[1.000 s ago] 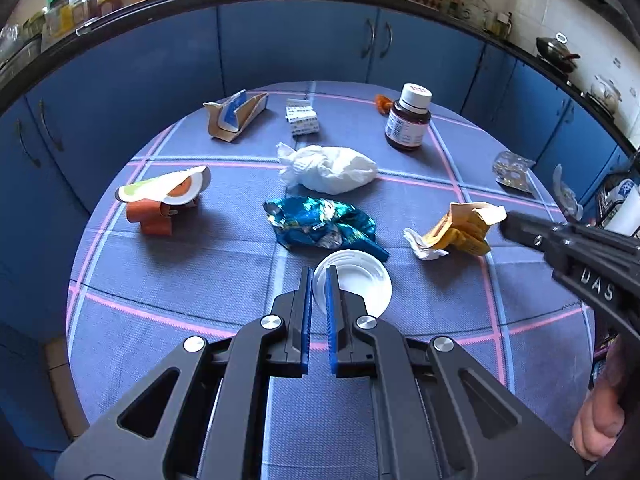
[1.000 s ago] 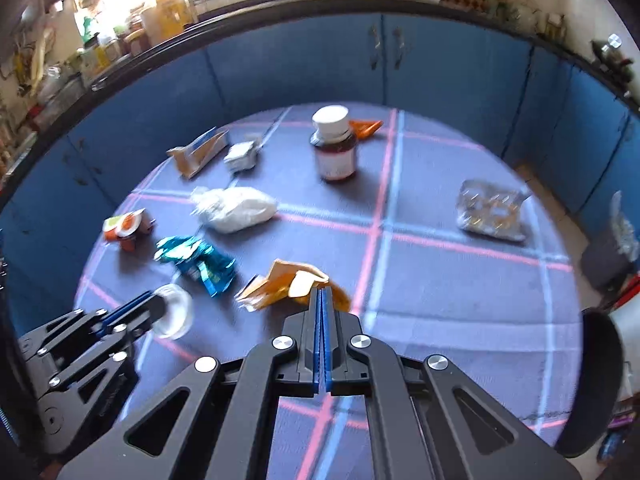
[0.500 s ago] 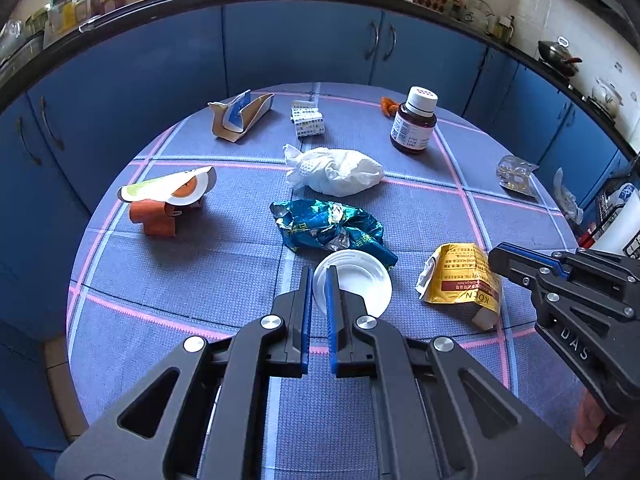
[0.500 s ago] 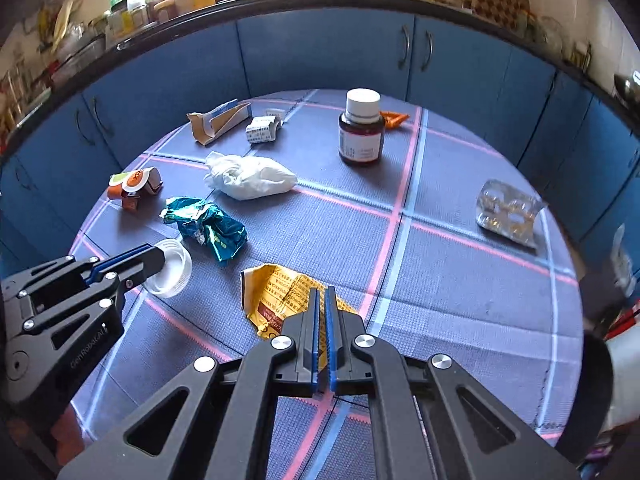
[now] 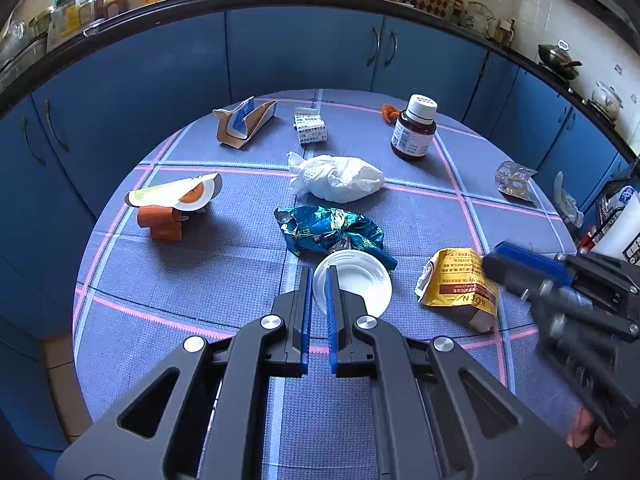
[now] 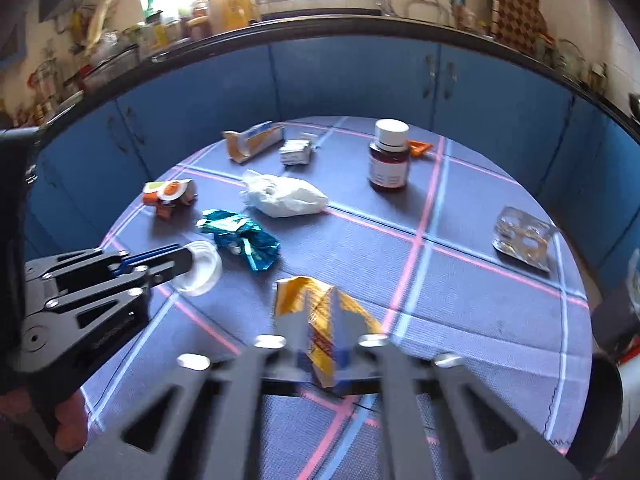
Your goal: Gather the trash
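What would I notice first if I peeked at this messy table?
Probably the shiny teal wrapper crumpled in the middle of the blue checked table, with a white crumpled bag just behind it. Right in front, the left gripper pinches the rim of a white plastic lid. Off to the right, the right gripper, jaws just sprung open, straddles a yellow packet.

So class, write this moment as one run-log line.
left gripper: shut on white lid | right gripper: jaws just opened, yellow packet between them, ungripped | stage: grasping packet
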